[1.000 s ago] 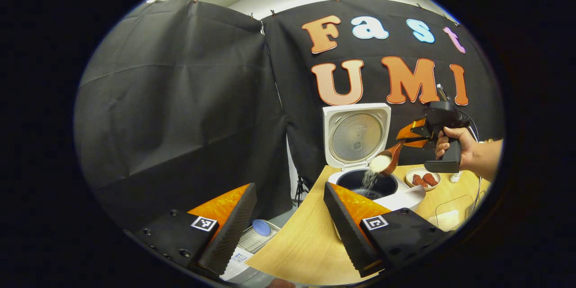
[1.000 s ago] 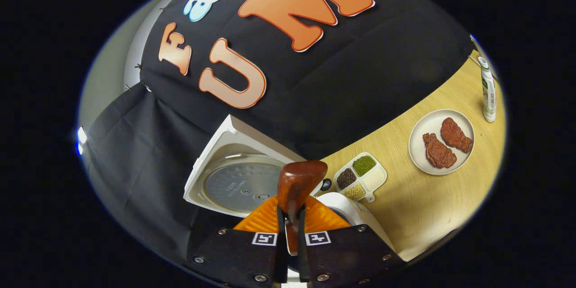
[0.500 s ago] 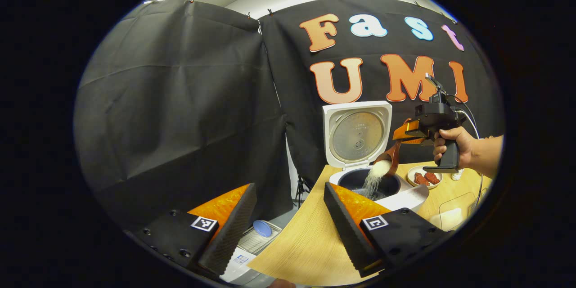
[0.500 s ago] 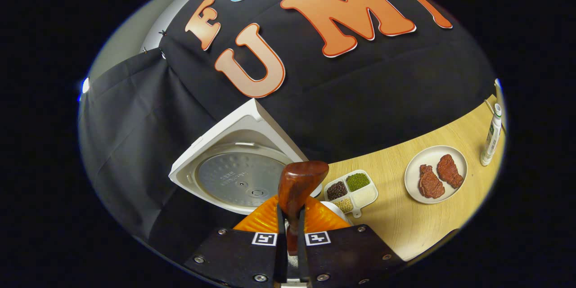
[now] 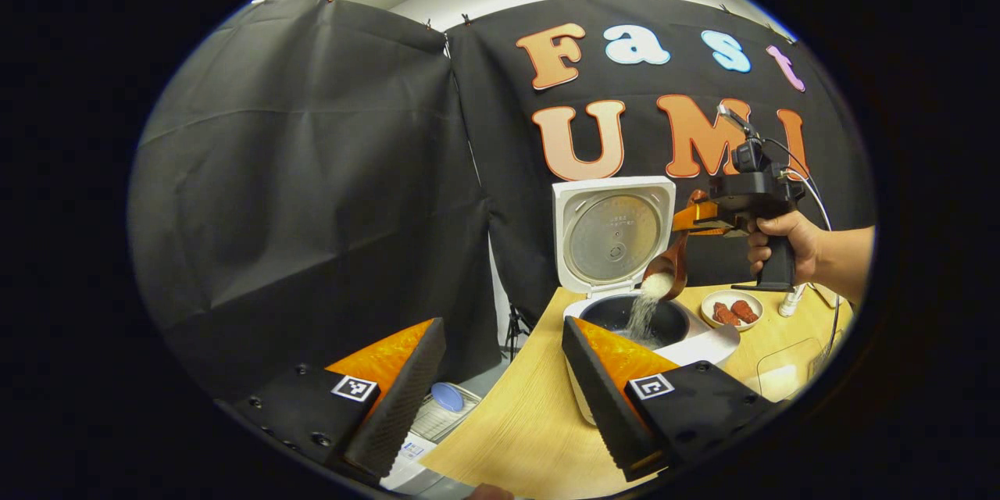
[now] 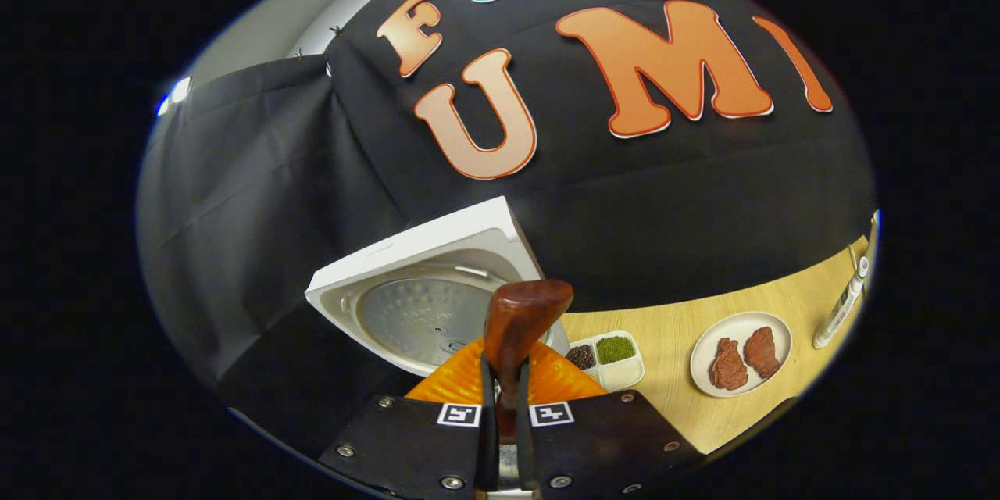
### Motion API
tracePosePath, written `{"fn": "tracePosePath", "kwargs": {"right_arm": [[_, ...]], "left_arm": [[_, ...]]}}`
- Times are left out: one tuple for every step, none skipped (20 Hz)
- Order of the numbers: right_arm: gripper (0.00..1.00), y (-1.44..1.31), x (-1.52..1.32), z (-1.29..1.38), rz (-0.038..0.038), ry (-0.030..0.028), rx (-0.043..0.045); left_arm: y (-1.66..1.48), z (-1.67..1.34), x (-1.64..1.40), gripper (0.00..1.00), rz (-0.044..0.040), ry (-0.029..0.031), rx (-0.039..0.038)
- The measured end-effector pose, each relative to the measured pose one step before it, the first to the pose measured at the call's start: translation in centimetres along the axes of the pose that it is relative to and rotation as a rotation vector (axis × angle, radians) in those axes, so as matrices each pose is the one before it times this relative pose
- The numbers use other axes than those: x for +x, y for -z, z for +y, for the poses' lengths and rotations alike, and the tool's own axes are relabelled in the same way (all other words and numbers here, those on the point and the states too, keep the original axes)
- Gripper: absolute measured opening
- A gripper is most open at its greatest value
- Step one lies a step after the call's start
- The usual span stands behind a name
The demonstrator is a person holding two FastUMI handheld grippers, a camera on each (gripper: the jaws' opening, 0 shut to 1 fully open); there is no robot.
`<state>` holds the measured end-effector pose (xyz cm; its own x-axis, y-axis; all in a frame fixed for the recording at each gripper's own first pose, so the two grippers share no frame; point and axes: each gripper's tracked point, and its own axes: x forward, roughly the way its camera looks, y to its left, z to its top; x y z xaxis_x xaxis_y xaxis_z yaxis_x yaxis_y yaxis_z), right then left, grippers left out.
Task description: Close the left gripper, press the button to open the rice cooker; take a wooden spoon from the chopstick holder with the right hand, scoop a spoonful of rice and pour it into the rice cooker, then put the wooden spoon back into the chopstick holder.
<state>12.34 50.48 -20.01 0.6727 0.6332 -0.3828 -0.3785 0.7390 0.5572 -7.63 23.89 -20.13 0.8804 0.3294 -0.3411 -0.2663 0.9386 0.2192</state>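
The wooden spoon (image 5: 670,269) hangs tipped over the open rice cooker (image 5: 652,320), bowl down and handle running up and back into the right gripper (image 5: 703,217), so its long axis slants steeply. Rice (image 5: 642,311) streams from the bowl into the dark inner pot below, and the raised lid (image 5: 612,233) stands upright just behind the spoon. In the right gripper view the jaws are pinched tight on the spoon's handle (image 6: 512,336), both sides pressing it, with the handle pointing straight out ahead of them. A hand (image 5: 777,244) holds that gripper above the far side of the table (image 5: 531,422).

The left gripper (image 5: 500,383) sits low and near the table's front edge, jaws wide apart and holding nothing, well away from the cooker. The right hand is clearly the nearer one, already over the pot.

I'd judge the pour is nearly finished; next the spoon must go back to the chopstick holder, which I can't make out from here. A plate of meat (image 6: 741,363) and a divided tray of beans (image 6: 609,359) lie to the right of the cooker.
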Motion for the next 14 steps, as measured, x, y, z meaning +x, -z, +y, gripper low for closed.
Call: {"fn": "tracePosePath", "kwargs": {"right_arm": [[0.08,-0.204,0.057,0.173,-0.00462,-0.00318,-0.02494],[0.08,-0.068,-0.096,0.190,-0.00341,-0.00277,-0.02352],[0.08,-0.062,0.066,0.235,-0.00190,-0.00483,-0.02468],[0.08,-0.084,-0.184,0.364,-0.00386,-0.00777,-0.02339],[0.08,-0.047,0.031,0.394,-0.00531,-0.00982,-0.02671],[0.08,-0.083,-0.128,0.391,-0.00389,-0.00790,-0.02671],[0.08,-0.143,0.028,0.485,-0.00301,-0.00909,-0.03005],[0.08,0.000,-0.060,0.387,-0.00453,-0.00665,-0.02459],[0.08,-0.072,0.005,0.389,-0.00479,-0.00886,-0.02847],[0.08,-0.236,-0.040,0.400,-0.00486,-0.00358,-0.02719],[0.08,-0.020,-0.072,0.340,-0.00509,-0.00572,-0.03191],[0.08,-0.353,-0.185,0.471,-0.00894,-0.00161,-0.03839],[0.08,-0.199,-0.094,0.384,-0.00806,-0.00148,-0.04700],[0.08,-0.313,-0.102,0.465,-0.01180,-0.00359,-0.04602]], "left_arm": [[-0.019,0.114,-0.024,0.99,-0.00075,-0.00131,0.00299],[-0.135,0.060,0.117,0.99,-0.00087,-0.00166,0.00248],[0.002,0.111,-0.067,0.99,0.00005,-0.00148,0.00186],[-0.040,-0.025,0.086,0.99,0.00136,-0.00062,0.00078],[0.113,0.023,0.000,0.99,0.00096,0.00034,-0.00074],[0.041,-0.052,0.123,0.99,0.00271,0.00215,-0.00050],[0.072,0.040,-0.001,0.99,0.00127,0.00102,-0.00097],[-0.095,-0.093,-0.040,0.99,-0.00048,0.00408,-0.00175],[-0.078,-0.009,0.006,0.99,0.00019,0.00166,0.00009],[-0.009,0.059,0.054,0.99,0.00098,0.00061,0.00124],[0.173,0.077,-0.091,0.99,0.00182,0.00050,0.00098],[0.101,0.100,-0.087,0.99,0.00025,0.00016,-0.00042],[0.105,0.171,-0.071,0.99,0.00180,0.00067,-0.00030],[0.107,0.057,0.073,0.99,0.00050,-0.00184,-0.00030]]}}
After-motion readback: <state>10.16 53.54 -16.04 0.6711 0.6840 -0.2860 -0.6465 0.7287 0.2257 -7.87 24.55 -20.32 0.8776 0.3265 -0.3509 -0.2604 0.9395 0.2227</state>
